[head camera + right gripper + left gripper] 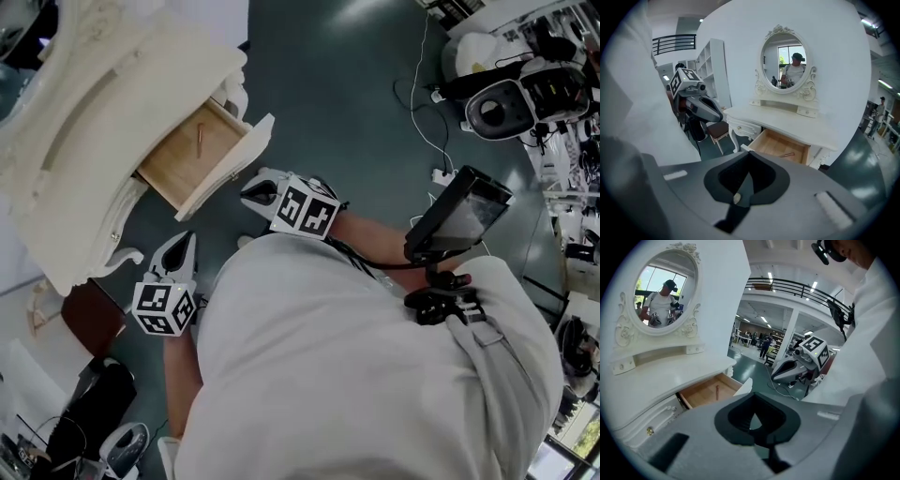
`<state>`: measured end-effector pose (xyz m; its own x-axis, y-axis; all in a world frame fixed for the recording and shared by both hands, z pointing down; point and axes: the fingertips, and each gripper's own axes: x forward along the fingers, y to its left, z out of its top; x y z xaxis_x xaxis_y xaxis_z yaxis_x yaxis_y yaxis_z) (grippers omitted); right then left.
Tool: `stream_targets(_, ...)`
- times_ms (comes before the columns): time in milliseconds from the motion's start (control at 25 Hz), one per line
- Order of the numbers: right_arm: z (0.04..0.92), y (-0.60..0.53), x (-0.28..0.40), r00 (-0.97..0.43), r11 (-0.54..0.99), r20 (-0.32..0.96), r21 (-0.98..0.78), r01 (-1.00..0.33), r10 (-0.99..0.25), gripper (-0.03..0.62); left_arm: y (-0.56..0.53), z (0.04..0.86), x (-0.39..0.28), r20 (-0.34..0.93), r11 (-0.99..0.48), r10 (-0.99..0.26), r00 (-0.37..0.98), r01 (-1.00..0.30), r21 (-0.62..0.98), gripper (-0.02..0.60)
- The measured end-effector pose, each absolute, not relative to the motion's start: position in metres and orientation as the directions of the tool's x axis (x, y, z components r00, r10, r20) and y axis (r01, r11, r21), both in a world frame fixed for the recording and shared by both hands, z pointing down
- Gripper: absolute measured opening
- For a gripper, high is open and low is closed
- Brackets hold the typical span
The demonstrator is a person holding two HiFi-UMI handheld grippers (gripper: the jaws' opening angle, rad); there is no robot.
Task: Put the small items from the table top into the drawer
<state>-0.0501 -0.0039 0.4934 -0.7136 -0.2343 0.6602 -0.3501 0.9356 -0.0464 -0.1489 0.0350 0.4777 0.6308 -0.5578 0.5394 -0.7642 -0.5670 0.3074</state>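
Head view: the dressing table (84, 122) stands ahead and to the left of the person, with its drawer (230, 173) pulled out toward both grippers.
Task's thing: a slender brown stick (198, 141) (a pen or a lip pencil, too small to tell) lies on the drawer floor. No other small item can be made out on the table top.
Stick's axis: it runs front to back in the drawer, one end toward the front panel.
Left gripper (185, 241): its jaws are fully together on nothing. It is held before the end of the drawer front nearest the table leg (127, 258), apart from it.
Right gripper (255, 192): its jaws are together. A pale speck (736, 198) sits at their seam, and whether it is a held bit or part of the gripper cannot be told.
Deciding relation: the drawer front faces both grippers, and the right tip is just beside it, not touching.
Judgement: the step left is probably pushing the drawer in along the stick's axis, and the right gripper seems slightly better placed.
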Motion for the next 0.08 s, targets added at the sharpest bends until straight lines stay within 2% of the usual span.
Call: stream_targets(80,0.4939,-0.0058,-0.0484,-0.716,0.937,0.658,-0.047,-0.347,-0.233,0.0,0.0334,0.4783,-0.1462,0.542,-0.565,-0.557,0.629,-0.766,0.307,0.002)
